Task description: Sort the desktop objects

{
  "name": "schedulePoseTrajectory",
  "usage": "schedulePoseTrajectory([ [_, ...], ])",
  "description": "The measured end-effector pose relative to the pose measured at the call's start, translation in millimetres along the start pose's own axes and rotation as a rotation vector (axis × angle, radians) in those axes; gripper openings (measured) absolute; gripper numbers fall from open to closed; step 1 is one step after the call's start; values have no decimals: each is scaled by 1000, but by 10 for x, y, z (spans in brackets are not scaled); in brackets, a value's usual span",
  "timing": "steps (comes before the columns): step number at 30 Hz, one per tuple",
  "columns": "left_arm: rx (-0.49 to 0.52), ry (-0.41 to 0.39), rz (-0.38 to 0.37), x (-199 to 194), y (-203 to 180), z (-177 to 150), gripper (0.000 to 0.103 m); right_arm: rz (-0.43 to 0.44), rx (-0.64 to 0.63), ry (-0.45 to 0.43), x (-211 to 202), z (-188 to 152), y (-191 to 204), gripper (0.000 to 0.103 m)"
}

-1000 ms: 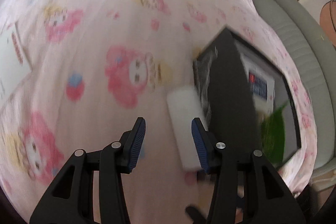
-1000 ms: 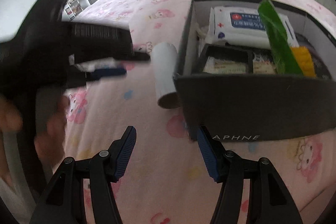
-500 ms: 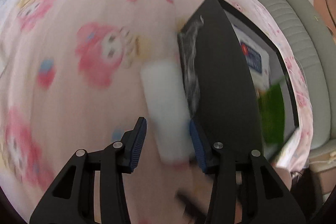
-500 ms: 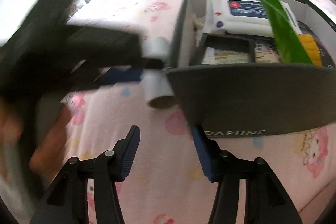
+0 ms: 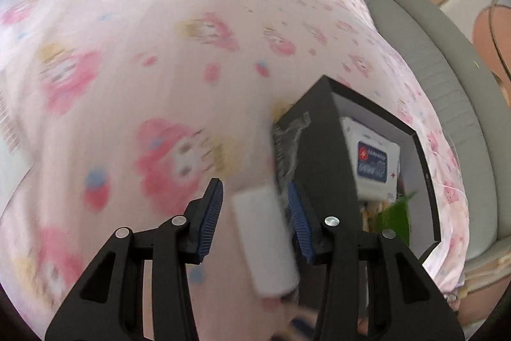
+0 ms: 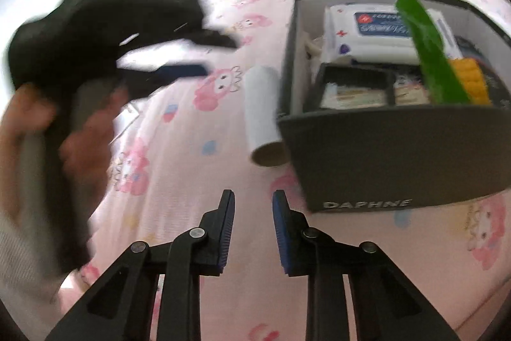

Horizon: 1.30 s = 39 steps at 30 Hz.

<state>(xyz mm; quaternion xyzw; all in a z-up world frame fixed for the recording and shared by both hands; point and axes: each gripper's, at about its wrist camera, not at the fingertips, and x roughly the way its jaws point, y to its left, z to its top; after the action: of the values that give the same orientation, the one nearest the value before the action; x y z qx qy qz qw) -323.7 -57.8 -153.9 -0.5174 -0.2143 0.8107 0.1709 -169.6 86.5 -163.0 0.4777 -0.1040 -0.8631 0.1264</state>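
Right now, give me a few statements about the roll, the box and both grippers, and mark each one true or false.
1. The white roll lies on the pink cloth beside the dark box. True.
2. The left gripper is clamped on the roll. False: it is open, a finger on each side.
3. The right gripper holds nothing. True.
4. The box is empty. False: a white wipes pack and a green strip sit inside.

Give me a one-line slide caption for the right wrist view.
Open right hand-held gripper hovers over pink cloth near white roll lying against packed black box.
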Motion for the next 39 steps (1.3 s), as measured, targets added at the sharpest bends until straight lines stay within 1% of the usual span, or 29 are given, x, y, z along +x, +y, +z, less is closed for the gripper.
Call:
schedulePoseTrajectory([
  [1,12,33,-25,102,-24,69,43,-1,10,-1,24,7,-3,21],
  [2,17,76,-28,193,-25,89,43,-3,22,-3,49,16,-7,21],
  [4,25,165,4,330,-3,39,43,-3,86,-18,113,66,-58,21],
  [5,25,187,-6,344,18,-6,42,2,102,-23,131,69,-66,20],
  [7,16,220,-51,292,65,-131,42,12,134,-32,166,74,-82,20],
  [10,40,236,-63,74,95,-351,42,26,183,-46,220,82,-107,20],
  [11,41,232,-57,-2,121,-414,42,31,198,-50,235,84,-114,20],
  [13,5,205,-52,-159,224,-462,42,25,226,-66,224,83,-97,20],
  [15,-38,176,-57,-277,320,-454,42,-12,255,-89,224,78,-38,20],
  [16,-42,161,-45,-315,336,-432,42,-27,256,-97,242,79,14,20],
  [18,-46,131,-17,-394,367,-393,42,-7,204,-104,295,108,155,20],
  [19,-41,109,7,-454,380,-398,42,1,154,-105,313,141,256,20],
  [20,-40,87,26,-516,404,-410,42,15,107,-113,303,171,327,20],
  [22,-76,39,20,-650,539,-499,42,43,15,-128,283,229,465,20],
  [24,-141,5,16,-738,691,-567,42,82,-42,-139,265,296,540,20],
  [27,-209,-16,12,-756,897,-701,42,179,-97,-66,358,448,646,20],
  [29,-240,-15,-15,-760,984,-741,42,213,-90,-33,340,508,677,20],
  [30,-263,-22,-39,-767,1026,-743,42,209,-93,-34,279,488,595,20],
  [32,-291,-30,-99,-732,1019,-763,42,126,-130,-57,162,400,563,20],
  [33,-303,-26,-137,-726,1027,-781,42,64,-158,-61,133,372,587,20],
  [35,-314,-5,-208,-529,906,-766,42,-11,-190,-58,200,377,558,20],
  [36,-312,7,-225,-503,868,-778,42,-49,-203,-57,148,299,532,20],
  [37,-312,17,-239,-474,828,-784,42,-85,-208,-53,150,351,488,20],
  [39,-327,38,-275,-383,782,-795,40,-103,-195,-56,161,322,497,20],
])
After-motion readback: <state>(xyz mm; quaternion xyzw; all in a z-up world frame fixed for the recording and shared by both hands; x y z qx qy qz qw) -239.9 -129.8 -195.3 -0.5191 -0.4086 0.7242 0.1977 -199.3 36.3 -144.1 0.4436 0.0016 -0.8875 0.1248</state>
